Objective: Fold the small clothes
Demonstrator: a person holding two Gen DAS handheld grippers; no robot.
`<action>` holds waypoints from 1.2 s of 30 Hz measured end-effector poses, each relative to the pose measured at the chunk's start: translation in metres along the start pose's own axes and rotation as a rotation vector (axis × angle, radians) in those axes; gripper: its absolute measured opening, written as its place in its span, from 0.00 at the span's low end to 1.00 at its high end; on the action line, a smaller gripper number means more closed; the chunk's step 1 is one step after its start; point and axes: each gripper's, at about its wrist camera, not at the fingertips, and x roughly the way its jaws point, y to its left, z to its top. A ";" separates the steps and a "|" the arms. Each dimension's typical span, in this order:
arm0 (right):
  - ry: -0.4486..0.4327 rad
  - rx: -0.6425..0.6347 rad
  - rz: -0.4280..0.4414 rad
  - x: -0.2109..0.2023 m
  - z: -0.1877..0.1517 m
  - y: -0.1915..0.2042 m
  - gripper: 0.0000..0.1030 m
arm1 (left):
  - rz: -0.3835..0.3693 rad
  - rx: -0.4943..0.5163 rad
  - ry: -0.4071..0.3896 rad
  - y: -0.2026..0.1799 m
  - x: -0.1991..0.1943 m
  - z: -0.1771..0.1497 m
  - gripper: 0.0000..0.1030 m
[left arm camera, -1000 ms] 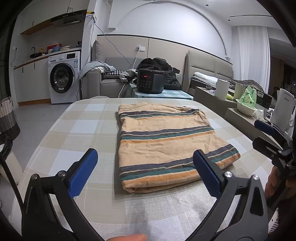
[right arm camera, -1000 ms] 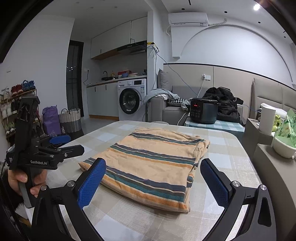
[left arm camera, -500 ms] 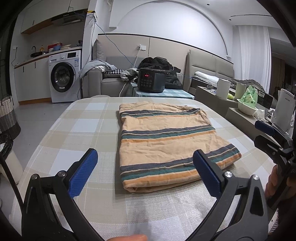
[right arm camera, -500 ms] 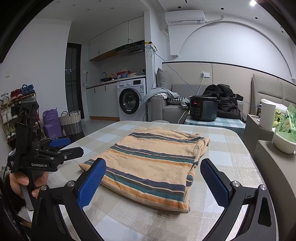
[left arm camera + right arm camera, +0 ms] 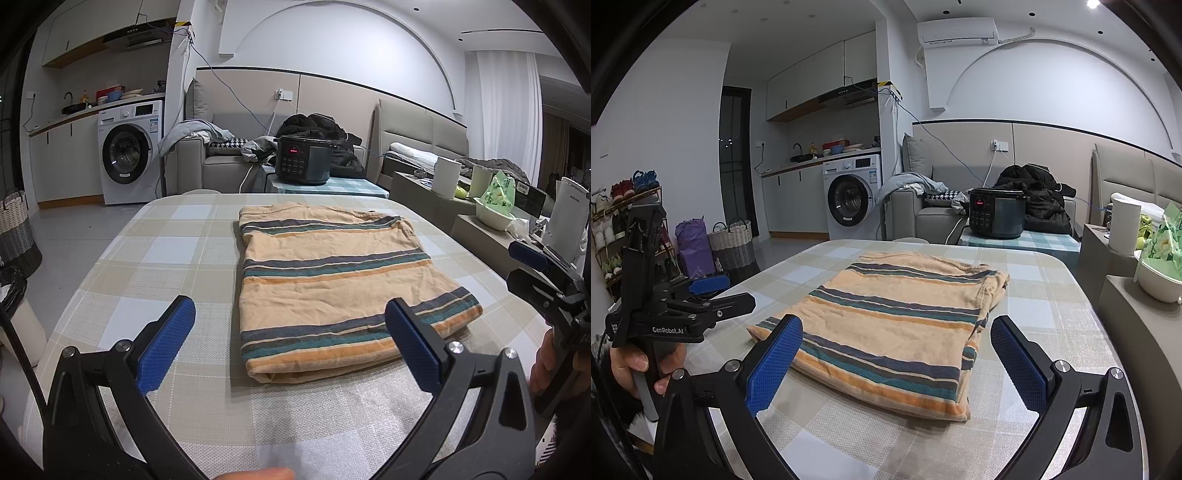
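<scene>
Left wrist view
Left gripper (image 5: 290, 341): jaws wide apart, empty, raised over the near end of the table (image 5: 177, 258).
Shirt (image 5: 332, 280): striped, already folded into a flat rectangle, lying just ahead of the fingers and a little toward the right one; its near folded edge sits between the two pads.
Right gripper (image 5: 532, 273): off to the far right, held by a hand (image 5: 546, 363), clear of the cloth.

Right wrist view
Right gripper (image 5: 895, 363): fingers spread, nothing between them, poised above the near edge of the shirt (image 5: 897, 314).
Left gripper (image 5: 713, 295): out to the left in a hand (image 5: 639, 369), apart from the cloth; jaws look parted.
Handling, by my read: light, soft, limp cotton; it sags and the layers slide unless all are pinched together.
Where to grip: the two near corners, one per gripper, biting the whole stack at the fold.
Risk: catching only the top layer opens the fold.
</scene>
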 end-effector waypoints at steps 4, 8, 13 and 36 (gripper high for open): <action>0.000 0.000 0.000 0.000 0.001 0.000 1.00 | 0.002 0.000 -0.001 0.000 0.000 0.000 0.99; 0.000 0.000 0.000 0.000 0.000 0.000 1.00 | 0.002 -0.001 -0.001 -0.001 0.000 0.000 0.99; 0.001 0.000 -0.002 0.000 0.001 0.001 1.00 | 0.000 0.001 -0.001 0.000 0.000 0.000 0.99; -0.001 -0.001 0.001 0.001 0.001 0.000 1.00 | 0.009 0.000 0.001 -0.001 0.001 0.000 0.99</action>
